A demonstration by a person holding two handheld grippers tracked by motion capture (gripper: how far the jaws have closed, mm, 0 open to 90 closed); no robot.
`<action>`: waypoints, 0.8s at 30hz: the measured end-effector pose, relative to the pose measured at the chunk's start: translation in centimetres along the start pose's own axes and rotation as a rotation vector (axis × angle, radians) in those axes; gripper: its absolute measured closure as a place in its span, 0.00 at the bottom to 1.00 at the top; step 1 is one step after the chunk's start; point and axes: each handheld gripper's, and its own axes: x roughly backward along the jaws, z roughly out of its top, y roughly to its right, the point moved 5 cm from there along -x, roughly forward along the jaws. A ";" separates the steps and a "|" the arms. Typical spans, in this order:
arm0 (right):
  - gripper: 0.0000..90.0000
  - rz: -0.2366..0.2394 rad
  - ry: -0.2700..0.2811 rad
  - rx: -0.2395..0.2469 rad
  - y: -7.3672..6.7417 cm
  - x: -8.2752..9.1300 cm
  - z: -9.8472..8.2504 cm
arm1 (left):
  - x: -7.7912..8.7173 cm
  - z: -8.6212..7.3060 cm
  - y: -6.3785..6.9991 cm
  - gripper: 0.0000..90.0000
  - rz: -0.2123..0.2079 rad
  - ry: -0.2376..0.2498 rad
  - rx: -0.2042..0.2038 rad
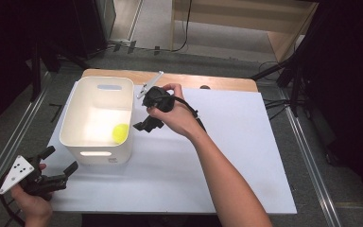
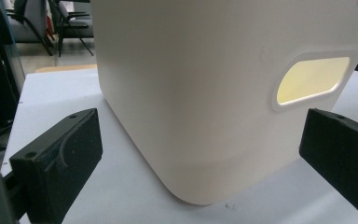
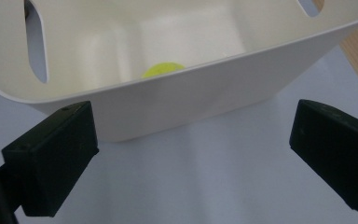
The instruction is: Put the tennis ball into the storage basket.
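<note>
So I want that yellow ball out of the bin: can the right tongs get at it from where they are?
Probably yes. The right tongs hang open beside the white bin, whose top is open, and the yellow ball lies uncovered on its floor near that side. They must first lift over the wall.

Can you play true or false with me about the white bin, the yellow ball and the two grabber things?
1. The yellow ball lies inside the white bin. True.
2. The right gripper is squeezing the ball. False: its jaws are apart and empty, just outside the bin's right wall.
3. The left gripper is open, near the bin's front corner. True.
4. The bin is tipped over on its side. False: it stands upright on the white sheet, open side up.
5. The bin has a handle slot in its wall. True.
</note>
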 end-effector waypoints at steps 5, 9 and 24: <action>0.00 -0.008 0.000 -0.019 0.2 0.4 -1.0 | 0.0 0.0 0.0 0.00 0.000 0.000 0.000; 0.00 -0.011 0.003 -0.030 0.3 0.7 -1.8 | 0.0 0.0 0.0 0.00 0.001 -0.003 -0.002; 0.00 -0.036 0.029 -0.068 0.7 2.2 -4.9 | 0.0 0.0 0.1 0.00 0.003 -0.007 -0.004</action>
